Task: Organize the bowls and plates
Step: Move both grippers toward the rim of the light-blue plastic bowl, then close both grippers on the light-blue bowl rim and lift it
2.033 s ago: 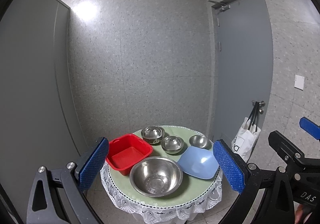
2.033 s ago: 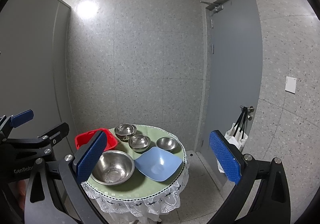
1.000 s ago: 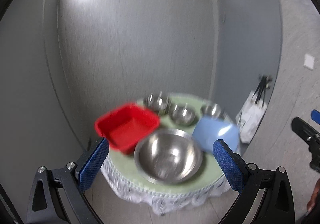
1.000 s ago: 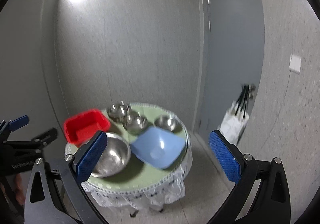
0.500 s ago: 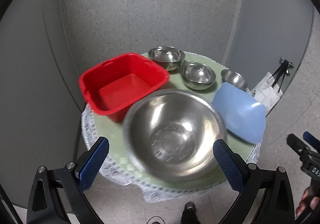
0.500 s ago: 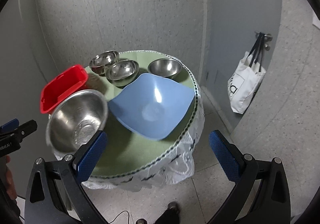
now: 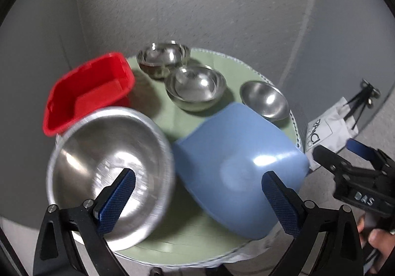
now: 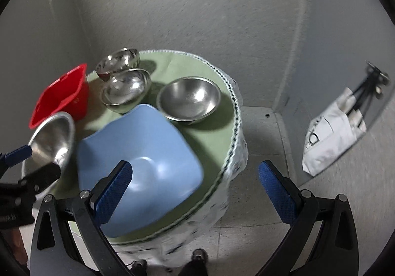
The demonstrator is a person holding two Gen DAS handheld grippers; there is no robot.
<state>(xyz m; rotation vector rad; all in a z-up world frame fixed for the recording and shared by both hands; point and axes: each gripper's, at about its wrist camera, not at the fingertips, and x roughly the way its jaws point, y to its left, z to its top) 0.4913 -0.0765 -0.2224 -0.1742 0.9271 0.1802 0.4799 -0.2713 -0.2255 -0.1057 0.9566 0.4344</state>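
A small round table with a green cloth (image 7: 187, 125) (image 8: 209, 138) holds a large steel bowl (image 7: 108, 170) (image 8: 49, 138) at the front left and a blue squarish bowl (image 7: 242, 172) (image 8: 140, 165) beside it. Three smaller steel bowls stand behind: far (image 7: 163, 59) (image 8: 118, 61), middle (image 7: 195, 88) (image 8: 126, 88) and right (image 7: 264, 99) (image 8: 188, 99). A red tub (image 7: 86, 91) (image 8: 61, 96) sits at the left. My left gripper (image 7: 197, 204) is open above the two front bowls. My right gripper (image 8: 195, 192) is open over the blue bowl's right edge. Both are empty.
A white tote bag (image 7: 330, 128) (image 8: 333, 133) hangs on the door handle at the right. Grey speckled walls close in behind the table. A tiled floor (image 8: 261, 202) lies to the right of the table. My shoes (image 8: 197, 256) show below.
Both grippers have moved forward and tilted down over the table, so the bowls look much larger. Nothing on the table has moved. Both grippers stay open.
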